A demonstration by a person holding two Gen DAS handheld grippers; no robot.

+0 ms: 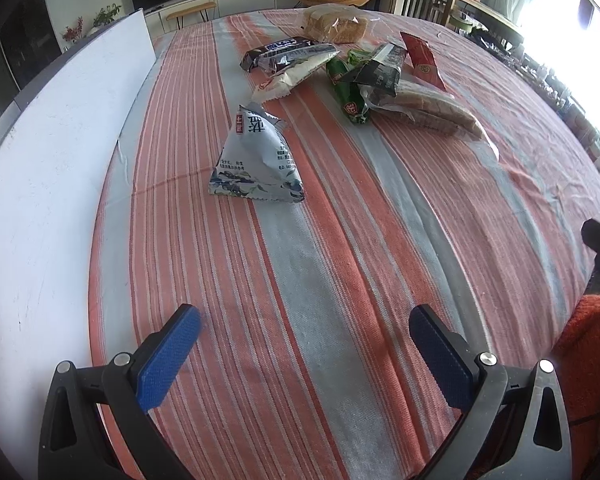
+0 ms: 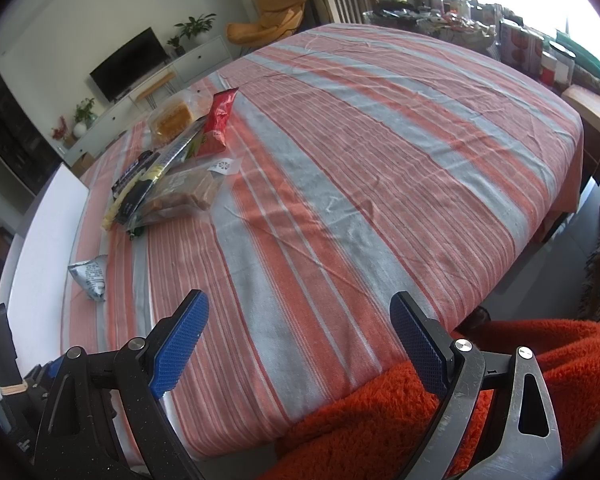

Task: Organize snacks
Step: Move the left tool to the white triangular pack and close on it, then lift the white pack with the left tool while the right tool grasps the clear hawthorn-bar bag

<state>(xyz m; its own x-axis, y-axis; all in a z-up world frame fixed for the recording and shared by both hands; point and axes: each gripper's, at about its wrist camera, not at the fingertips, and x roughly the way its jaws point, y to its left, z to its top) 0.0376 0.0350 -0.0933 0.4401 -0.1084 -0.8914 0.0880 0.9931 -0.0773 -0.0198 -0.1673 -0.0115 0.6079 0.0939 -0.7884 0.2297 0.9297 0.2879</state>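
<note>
Both hand-held grippers, left (image 1: 304, 322) and right (image 2: 300, 310), gape empty; snack pile (image 1: 340, 76) beyond

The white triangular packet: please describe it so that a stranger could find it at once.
On the striped tablecloth, look near the white board, in front of the snack pile. The triangular packet lies apart from the pile; only it has a pyramid shape, white with blue flowers.

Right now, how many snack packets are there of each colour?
White-and-blue triangle packet: 1
Dark packets: 2
Cream packet: 1
Green packet: 1
Red packet: 1
Clear bread bags: 2
Total: 8
</note>
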